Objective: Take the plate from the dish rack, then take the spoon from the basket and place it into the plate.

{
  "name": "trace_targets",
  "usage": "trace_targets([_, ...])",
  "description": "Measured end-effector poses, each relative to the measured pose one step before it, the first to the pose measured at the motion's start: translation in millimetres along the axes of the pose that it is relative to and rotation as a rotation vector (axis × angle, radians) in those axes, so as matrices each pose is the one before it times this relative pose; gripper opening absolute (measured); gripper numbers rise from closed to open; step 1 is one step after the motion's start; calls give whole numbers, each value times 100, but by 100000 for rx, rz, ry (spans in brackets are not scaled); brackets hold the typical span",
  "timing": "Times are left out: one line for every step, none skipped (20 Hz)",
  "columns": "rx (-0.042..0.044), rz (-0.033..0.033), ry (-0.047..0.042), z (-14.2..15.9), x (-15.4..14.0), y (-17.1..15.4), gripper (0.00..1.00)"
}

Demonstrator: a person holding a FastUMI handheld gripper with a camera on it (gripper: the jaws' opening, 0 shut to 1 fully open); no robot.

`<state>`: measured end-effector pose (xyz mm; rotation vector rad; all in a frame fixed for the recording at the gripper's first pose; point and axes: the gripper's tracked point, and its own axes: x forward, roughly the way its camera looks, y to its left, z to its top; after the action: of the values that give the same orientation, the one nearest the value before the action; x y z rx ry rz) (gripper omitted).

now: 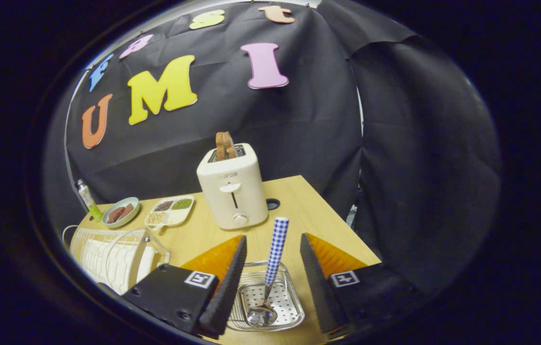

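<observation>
Gripper view: the hand-held gripper point(273, 282) sits low in the middle of the frame with its two fingers spread wide apart. Nothing is pinched between them.

The spoon point(270, 273) stands between the fingers, touching neither one. Its bowl rests in the basket point(294, 309) at the bottom middle of the frame, and its checked handle leans up and a bit to the right. So the spoon is not picked up yet.

At the lower left of the frame is the dish rack point(112, 256) on the surface point(318, 225). A white plate point(146, 263) looks to be standing in it, but the wires hide part of it, so I am not fully sure. No plate can be seen lying on the surface ready for the spoon.

Behind the basket, in the middle of the frame, stands a toaster point(233, 191) with bread point(225, 145) sticking out of the top. To its left are a tray point(170, 211) with little food spots, a bowl point(121, 212) and a tube point(88, 199)

My guess is that the plate step may not be done, and the spoon step is only being lined up. What is left: close on the handle, lift the spoon, and put it into the plate
</observation>
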<state>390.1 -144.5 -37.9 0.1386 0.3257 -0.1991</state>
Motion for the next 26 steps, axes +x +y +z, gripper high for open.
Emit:
trace_targets([2245, 95, -2211, 150, -36, -10, 42])
trace_targets([377, 2379, -17, 118, -671, 601, 19])
trace_targets([146, 1135, -716, -83, -388, 392, 17])
trace_targets([-11, -223, -1044, 287, -349, 115, 15])
trace_targets([-589, -709, -1941, 150, -224, 136, 15])
trace_targets([-739, -293, -2466, 553, -600, 216, 15])
trace_targets([-302, -223, -2898, 787, -591, 253, 15])
trace_targets([-459, 269, -2861, 888, -835, 316, 15])
trace_targets([-496, 40, -2779, 482, -582, 308, 15])
trace_targets([-901, -1113, -2275, 875, -870, 88, 15])
trace_targets([-2281, -1208, -2979, 915, -1293, -288, 15])
trace_targets([-2223, -835, -3927, 1333, -1314, 124, 15])
trace_targets([-2003, -438, -3649, 1506, -1338, 395, 15])
trace_targets([-707, 1030, -3608, 1474, -1623, 604, 15])
trace_targets([-1156, 1233, -3066, 1332, -1721, 662, 15])
trace_targets([-2031, 469, -2643, 1140, -1601, 454, 15])
trace_targets([-1856, 475, -2856, 1450, -1498, 742, 15])
trace_targets([-860, 248, -3055, 1257, -1614, 625, 15])
trace_targets([-321, 418, -2265, 1058, -1777, 735, 15])
trace_targets([456, 1016, -1388, 722, -1623, 892, 15])
trace_targets([264, 1360, -1170, 617, -1652, 852, 15])
trace_targets([489, 997, -1683, 730, -1477, 842, 14])
trace_targets([729, 671, -1580, 581, -1436, 900, 15])
trace_targets([632, 830, -1369, 299, -1301, 1051, 15])
trace_targets([732, 1447, -697, 305, -1341, 1219, 15])
trace_targets([484, 2213, 195, 59, -1242, 1393, 14])
